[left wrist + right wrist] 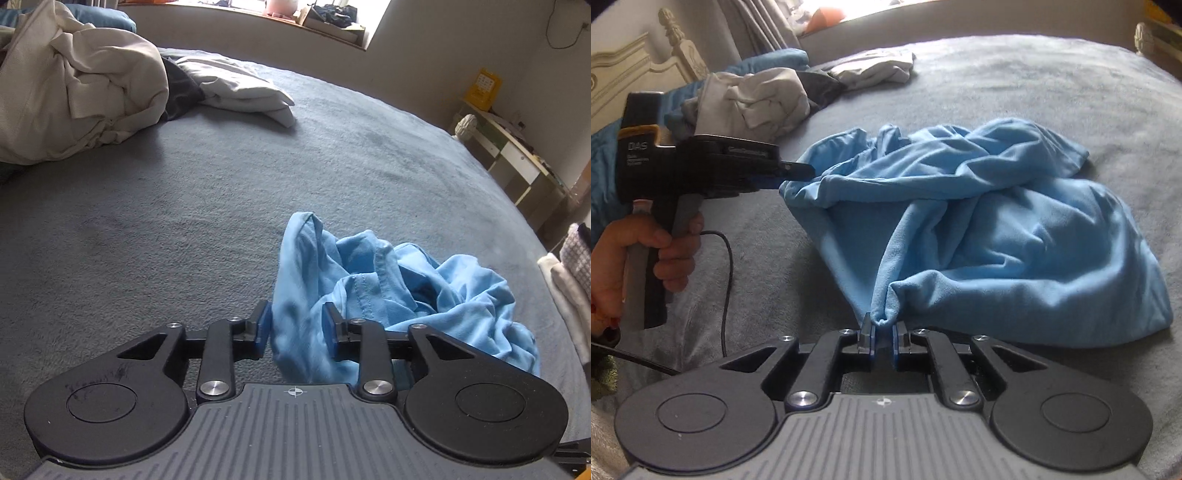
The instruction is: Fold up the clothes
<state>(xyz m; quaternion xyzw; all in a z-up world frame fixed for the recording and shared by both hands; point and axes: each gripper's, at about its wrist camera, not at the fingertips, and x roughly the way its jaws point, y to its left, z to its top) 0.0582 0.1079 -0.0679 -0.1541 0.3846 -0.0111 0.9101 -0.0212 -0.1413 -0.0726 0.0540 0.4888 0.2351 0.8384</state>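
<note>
A crumpled light blue garment point(406, 288) point(1015, 229) lies on the grey bed cover point(184, 221). My left gripper point(297, 321) is open, and a raised fold of the garment stands loosely between its blue pads point(263, 328). In the right wrist view the same left gripper point(803, 170) reaches the garment's upper left edge from the side, with a person's hand point(665, 251) on its handle. My right gripper point(883, 326) is nearly closed on a small pinch of the garment's near edge. The cloth runs up from that pinch in a taut ridge.
A big heap of cream cloth point(74, 92) and a folded white garment point(243, 88) lie at the far left of the bed. Folded pieces point(569, 277) are stacked at the bed's right edge, beside a low cabinet point(517, 158). A headboard point(639, 62) stands at the left, and a cable point(727, 266) trails there.
</note>
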